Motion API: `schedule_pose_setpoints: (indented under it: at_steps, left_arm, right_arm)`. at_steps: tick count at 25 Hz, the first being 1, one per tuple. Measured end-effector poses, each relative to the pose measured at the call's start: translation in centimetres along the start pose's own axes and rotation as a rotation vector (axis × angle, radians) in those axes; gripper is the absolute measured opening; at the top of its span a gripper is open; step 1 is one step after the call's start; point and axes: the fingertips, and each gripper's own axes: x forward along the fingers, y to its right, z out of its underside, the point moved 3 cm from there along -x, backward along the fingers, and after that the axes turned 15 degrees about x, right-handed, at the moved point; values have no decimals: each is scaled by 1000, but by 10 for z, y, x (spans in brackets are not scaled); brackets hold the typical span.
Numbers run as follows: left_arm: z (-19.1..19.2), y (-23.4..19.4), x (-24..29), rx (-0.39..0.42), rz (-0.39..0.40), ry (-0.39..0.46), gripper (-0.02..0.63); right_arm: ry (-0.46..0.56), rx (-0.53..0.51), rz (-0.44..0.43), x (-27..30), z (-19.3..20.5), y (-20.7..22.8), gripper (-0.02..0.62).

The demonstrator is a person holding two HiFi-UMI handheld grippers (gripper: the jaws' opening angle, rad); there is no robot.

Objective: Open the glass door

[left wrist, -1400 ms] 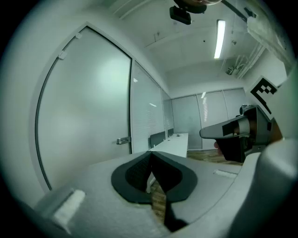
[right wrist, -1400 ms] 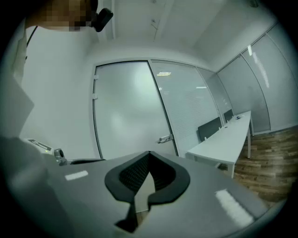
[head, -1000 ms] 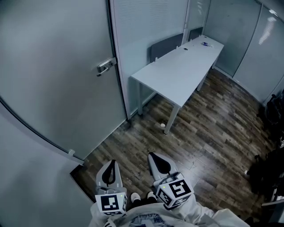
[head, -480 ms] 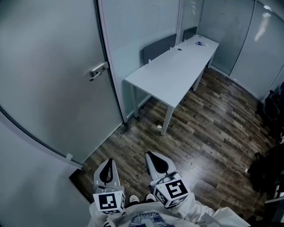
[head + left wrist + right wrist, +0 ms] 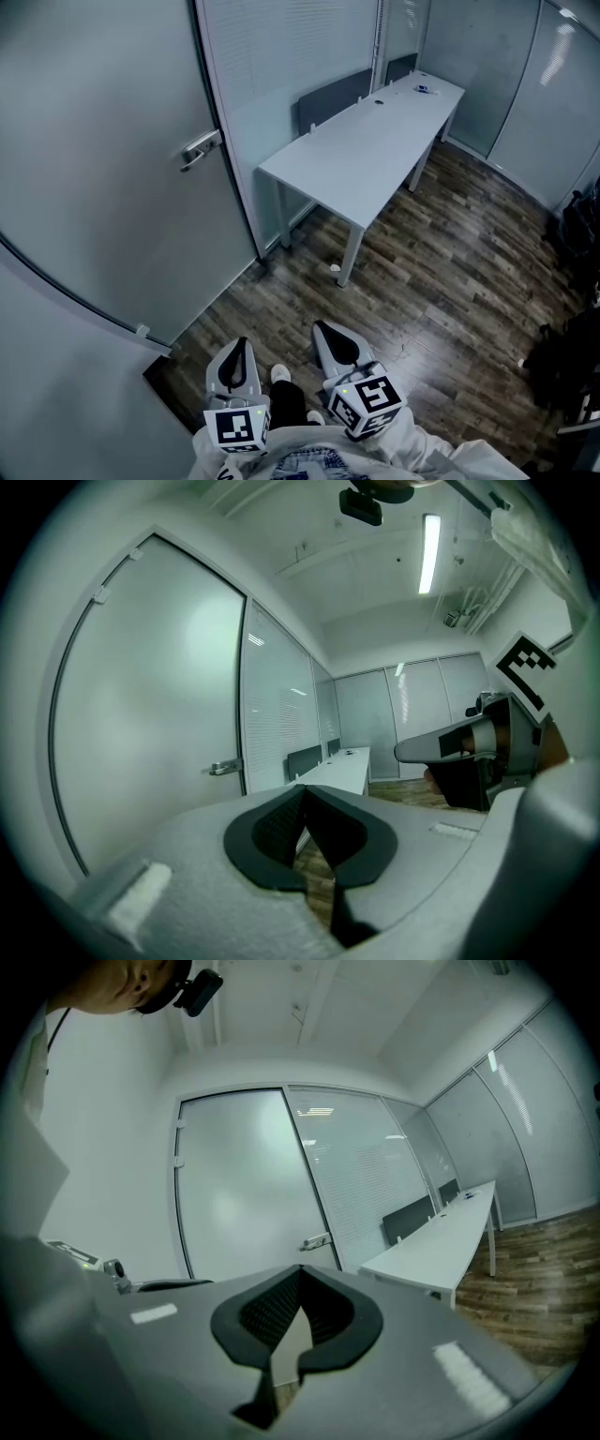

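The frosted glass door [image 5: 103,159] stands closed at the left, with its metal lever handle [image 5: 201,148] near the right edge of the door. My left gripper [image 5: 237,361] and right gripper [image 5: 337,342] are low in the head view, side by side over the wooden floor, well short of the door. Both are shut and hold nothing. In the left gripper view the handle [image 5: 225,767] lies ahead and to the left of the left gripper [image 5: 305,794]. In the right gripper view the handle [image 5: 316,1240] is almost straight ahead of the right gripper [image 5: 300,1274].
A long white table [image 5: 366,141] stands to the right of the door along a glass partition [image 5: 281,56], with grey chair backs [image 5: 342,94] behind it. Dark bags [image 5: 572,366] sit at the far right. A small white object [image 5: 335,268] lies by the table leg.
The door handle and table have slid left in the head view as the person steps forward. A shoe now shows between the grippers, which stay shut and side by side.
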Motion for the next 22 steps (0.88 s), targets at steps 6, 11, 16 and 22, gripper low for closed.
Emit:
schedule_pose_setpoints:
  at_steps: [6, 11, 16, 22]
  left_arm:
    - [6, -15, 35, -6, 7, -9, 2]
    - [14, -27, 71, -19, 27, -7, 2]
    - [21, -45, 107, -16, 47, -22, 2]
    - [34, -83, 148, -37, 38, -36, 2]
  right_arm:
    - [-19, 0, 10, 32, -3, 12, 3]
    - [-38, 0, 37, 63, -3, 26, 4]
    - [-58, 6, 54, 103, -10, 33, 3]
    - [-86, 0, 48, 159, -11, 31, 5]
